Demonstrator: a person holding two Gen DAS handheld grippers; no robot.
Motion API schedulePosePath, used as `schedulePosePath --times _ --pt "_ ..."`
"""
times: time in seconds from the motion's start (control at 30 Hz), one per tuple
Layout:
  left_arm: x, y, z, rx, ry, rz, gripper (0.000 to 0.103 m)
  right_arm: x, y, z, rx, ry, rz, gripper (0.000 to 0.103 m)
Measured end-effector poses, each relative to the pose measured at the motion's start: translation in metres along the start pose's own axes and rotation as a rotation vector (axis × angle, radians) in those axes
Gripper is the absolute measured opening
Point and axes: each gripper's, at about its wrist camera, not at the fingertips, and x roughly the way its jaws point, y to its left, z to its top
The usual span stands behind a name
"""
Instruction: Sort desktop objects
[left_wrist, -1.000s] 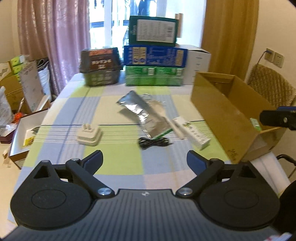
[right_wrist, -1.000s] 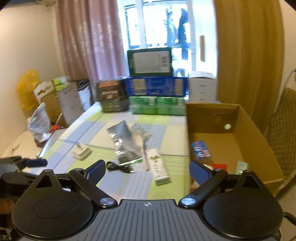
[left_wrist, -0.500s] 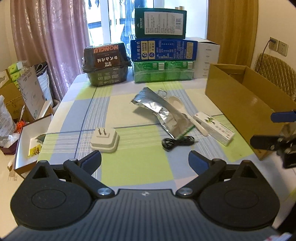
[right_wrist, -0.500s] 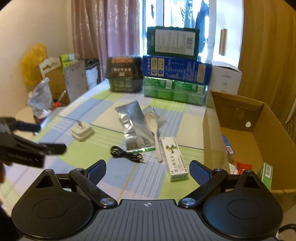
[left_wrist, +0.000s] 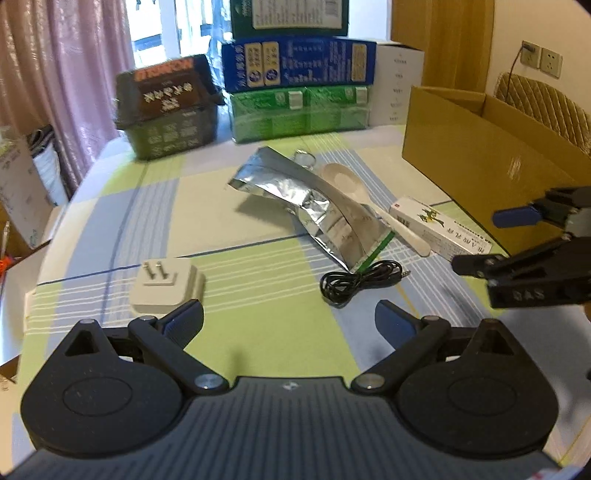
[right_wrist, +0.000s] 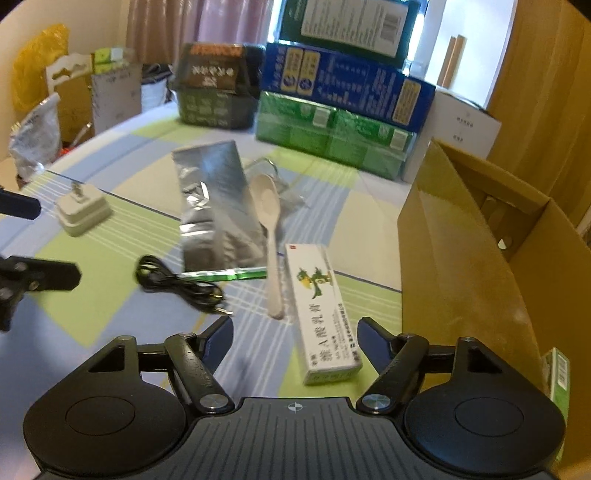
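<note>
Cardboard is where all of this is headed: the open cardboard box (right_wrist: 476, 258) stands at the right edge of the table (left_wrist: 155, 206), its near wall just beside the loose items, so I judge each carry will be short. My right gripper (right_wrist: 294, 341) hangs spread and empty, its jaws either side of the near end of the white medicine carton (right_wrist: 320, 314), which lies flat with its long axis running away from me; that alignment suits a pinch across its narrow width. The white spoon (right_wrist: 271, 236) lies touching the carton's left side and partly on the silver foil pouch (right_wrist: 218, 206), so I'd close carefully to avoid dragging it. My left gripper (left_wrist: 289, 324) is also spread and holds nothing, hovering between the white plug adapter (left_wrist: 166, 286) and the coiled black cable (left_wrist: 360, 280), probably so either one is reachable. Nothing is lifted yet.
</note>
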Motion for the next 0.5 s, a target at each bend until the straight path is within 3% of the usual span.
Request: schedulePosePath --times 0.2,0.3,0.4,0.5 --pt "0.022 -0.004 0.006 0.033 0.011 -0.039 0.096 0.029 -0.015 0.005 0.046 0.051 -0.013 0.068" --pt "0.034 -0.006 0.009 0.041 0.024 -0.068 0.093 0.035 -0.02 0.007 0.062 0.07 -0.003 0.058" --pt "0.044 -0.012 0.01 0.081 0.028 -0.093 0.091 0.038 -0.024 0.007 0.095 0.103 0.004 0.039" --pt "0.054 -0.017 0.012 0.124 0.026 -0.116 0.087 0.032 -0.024 0.006 0.119 0.113 0.029 0.035"
